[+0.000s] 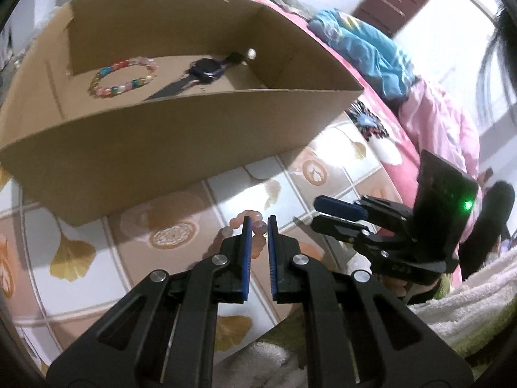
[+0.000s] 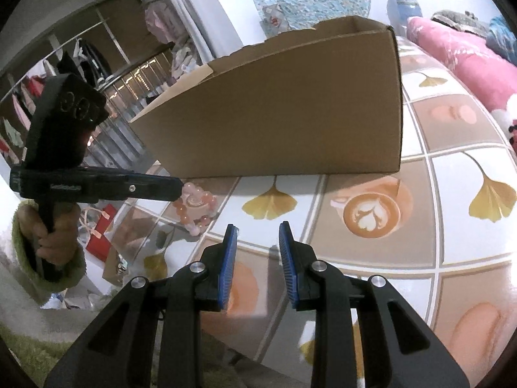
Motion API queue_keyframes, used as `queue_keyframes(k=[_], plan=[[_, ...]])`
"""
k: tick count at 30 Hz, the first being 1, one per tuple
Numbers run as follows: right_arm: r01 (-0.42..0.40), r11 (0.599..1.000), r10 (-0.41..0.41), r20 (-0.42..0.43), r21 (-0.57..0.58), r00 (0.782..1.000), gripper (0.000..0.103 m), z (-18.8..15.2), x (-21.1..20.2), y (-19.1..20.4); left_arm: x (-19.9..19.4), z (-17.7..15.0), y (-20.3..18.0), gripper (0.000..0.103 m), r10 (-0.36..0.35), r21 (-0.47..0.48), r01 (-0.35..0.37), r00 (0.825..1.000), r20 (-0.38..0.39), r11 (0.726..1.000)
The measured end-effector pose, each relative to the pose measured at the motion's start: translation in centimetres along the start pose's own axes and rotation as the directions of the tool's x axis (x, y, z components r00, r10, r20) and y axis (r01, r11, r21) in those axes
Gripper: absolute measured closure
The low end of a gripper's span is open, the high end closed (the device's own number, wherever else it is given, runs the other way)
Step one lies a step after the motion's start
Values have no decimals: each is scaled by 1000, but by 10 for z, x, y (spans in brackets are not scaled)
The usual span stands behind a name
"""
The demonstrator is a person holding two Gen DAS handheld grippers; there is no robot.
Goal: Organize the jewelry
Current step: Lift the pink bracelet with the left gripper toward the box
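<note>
Left wrist view: left gripper clenched on pink bead bracelet, headed for cardboard box holding multicolored bracelet and smartwatch. Right gripper idle, fingers apart, empty.

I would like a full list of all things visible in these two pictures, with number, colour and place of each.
cardboard box: one, brown, open top, on the patterned cloth
multicoloured bead bracelet: one, pink, blue, yellow, inside the box
watch: one, dark, inside the box, beside that bracelet
pink bead bracelet: one, pale pink, pinched by the left tool in front of the box
patterned cloth: one, white, tan, yellow leaves, under everything
pink bedding: one, behind the box
blue cloth: one, on the bedding
left tool: one, black with blue pads, shut on the pink bracelet
right tool: one, same colours, open, nothing between its pads
hand: one, green sleeve, gripping the left tool
</note>
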State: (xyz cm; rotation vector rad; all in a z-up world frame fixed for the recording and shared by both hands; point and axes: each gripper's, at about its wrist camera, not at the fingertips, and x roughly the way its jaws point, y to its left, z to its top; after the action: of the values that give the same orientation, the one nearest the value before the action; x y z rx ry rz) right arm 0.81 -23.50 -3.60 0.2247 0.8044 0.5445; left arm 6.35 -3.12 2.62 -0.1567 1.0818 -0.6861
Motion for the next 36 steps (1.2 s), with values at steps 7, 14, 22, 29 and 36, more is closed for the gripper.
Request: queue_keyframes(k=[7, 14, 22, 29, 36], plan=[[45, 996, -47, -28, -77, 999, 76, 3, 9, 19, -11, -18, 18, 95, 64, -68, -60, 996, 65, 996], [118, 979, -130, -65, -166, 989, 76, 6, 28, 35, -11, -30, 25, 94, 189, -75, -183, 978, 87, 980], [175, 952, -203, -88, -252, 975, 76, 8, 42, 47, -3, -31, 27, 94, 280, -38, -277, 957, 78, 960], [199, 931, -235, -84, -306, 968, 80, 7, 48, 57, 3, -32, 22, 94, 311, -3, -312, 947, 76, 950], [184, 929, -225, -95, -320, 970, 91, 7, 47, 59, 9, -33, 23, 94, 319, -7, -319, 946, 65, 948]])
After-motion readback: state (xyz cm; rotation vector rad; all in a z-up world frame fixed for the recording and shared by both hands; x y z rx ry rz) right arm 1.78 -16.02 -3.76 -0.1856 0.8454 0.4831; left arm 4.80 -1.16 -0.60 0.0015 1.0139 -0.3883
